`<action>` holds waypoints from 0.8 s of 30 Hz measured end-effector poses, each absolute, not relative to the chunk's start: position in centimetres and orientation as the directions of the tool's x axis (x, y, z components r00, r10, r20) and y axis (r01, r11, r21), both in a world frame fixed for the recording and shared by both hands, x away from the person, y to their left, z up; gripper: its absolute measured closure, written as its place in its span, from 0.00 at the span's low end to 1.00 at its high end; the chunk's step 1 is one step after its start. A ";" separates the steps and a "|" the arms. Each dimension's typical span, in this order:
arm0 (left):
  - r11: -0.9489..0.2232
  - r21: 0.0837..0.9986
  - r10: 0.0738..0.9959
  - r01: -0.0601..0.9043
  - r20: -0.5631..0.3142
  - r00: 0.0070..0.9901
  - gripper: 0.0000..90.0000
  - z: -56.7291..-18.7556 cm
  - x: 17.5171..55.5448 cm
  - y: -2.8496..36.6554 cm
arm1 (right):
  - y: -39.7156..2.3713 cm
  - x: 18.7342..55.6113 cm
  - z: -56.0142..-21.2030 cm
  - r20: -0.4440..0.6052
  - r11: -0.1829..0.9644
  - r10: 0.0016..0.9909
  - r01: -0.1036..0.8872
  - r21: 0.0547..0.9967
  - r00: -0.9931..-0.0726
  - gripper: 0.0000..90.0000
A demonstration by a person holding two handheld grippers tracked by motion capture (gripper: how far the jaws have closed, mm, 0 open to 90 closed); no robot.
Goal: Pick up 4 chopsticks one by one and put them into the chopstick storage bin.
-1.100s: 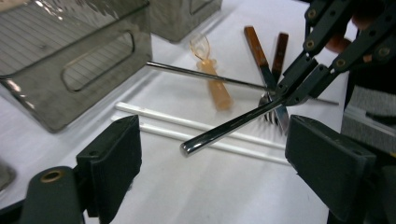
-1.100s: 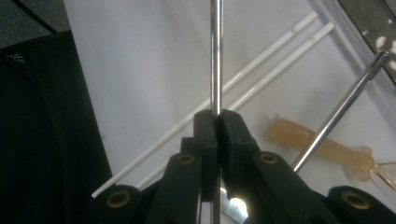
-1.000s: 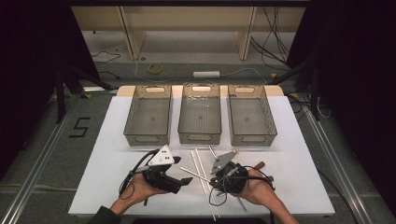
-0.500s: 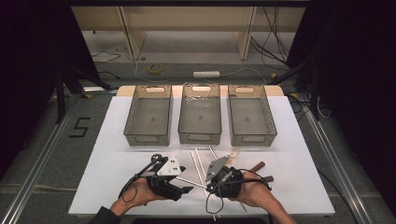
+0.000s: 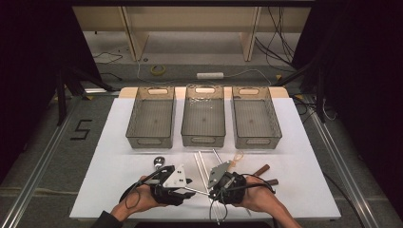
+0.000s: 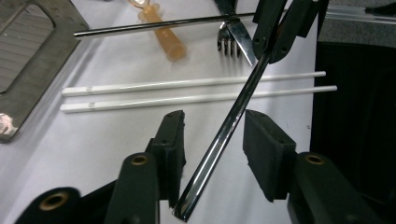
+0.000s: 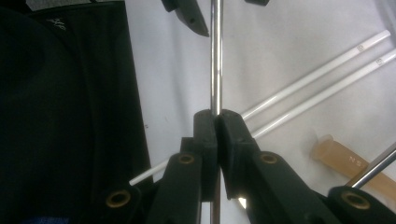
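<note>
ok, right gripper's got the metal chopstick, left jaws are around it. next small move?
Probably finish closing the left gripper. The metal chopstick lies between its jaws, which have just been closing but show gaps either side. The right gripper is clamped on it, so a handover looks near.

High view: overhead, facing forward over table (image 5: pixel 119 156). Gripper views: close, low. All share metal rod (image 6: pixel 224 135) and white chopsticks (image 7: pixel 322 84).
</note>
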State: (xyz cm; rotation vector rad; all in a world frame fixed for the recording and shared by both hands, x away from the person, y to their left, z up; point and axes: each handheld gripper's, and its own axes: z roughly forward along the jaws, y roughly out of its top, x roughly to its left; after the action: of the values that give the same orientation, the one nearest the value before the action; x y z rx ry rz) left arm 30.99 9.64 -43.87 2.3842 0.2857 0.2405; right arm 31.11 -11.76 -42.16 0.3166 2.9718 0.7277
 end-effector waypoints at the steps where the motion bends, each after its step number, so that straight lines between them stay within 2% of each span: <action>1: -0.726 0.674 0.266 0.135 0.094 0.960 0.66 -43.9 30.9 9.6 | -11.8 31.1 -42.2 -0.014 0.868 0.205 0.175 0.464 -0.979 0.96; 9: -0.753 0.649 0.229 0.110 0.102 0.968 0.75 -44.2 30.7 9.4 | -11.5 30.9 -42.4 -0.017 0.880 0.179 0.152 0.451 -0.984 0.96; 18: -0.779 0.624 0.143 0.059 0.086 0.986 0.84 -44.2 30.4 9.3 | -11.6 30.8 -42.5 -0.025 0.891 0.119 0.096 0.443 -0.993 0.95; 23: -0.780 0.623 0.116 0.054 0.059 0.991 0.92 -44.3 30.1 9.2 | -11.9 31.3 -42.4 -0.010 0.881 0.166 0.144 0.450 -0.986 0.84; 24: -0.782 0.621 0.122 0.055 0.066 0.990 0.92 -44.4 30.1 9.2 | -12.2 31.6 -42.1 0.016 0.865 0.197 0.181 0.467 -0.980 0.71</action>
State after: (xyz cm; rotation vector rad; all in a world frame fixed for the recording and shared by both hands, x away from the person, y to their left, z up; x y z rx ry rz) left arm 30.12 9.23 -44.39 2.4687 0.1229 0.1338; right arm 31.55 -12.23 -42.15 0.3046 3.0025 0.7476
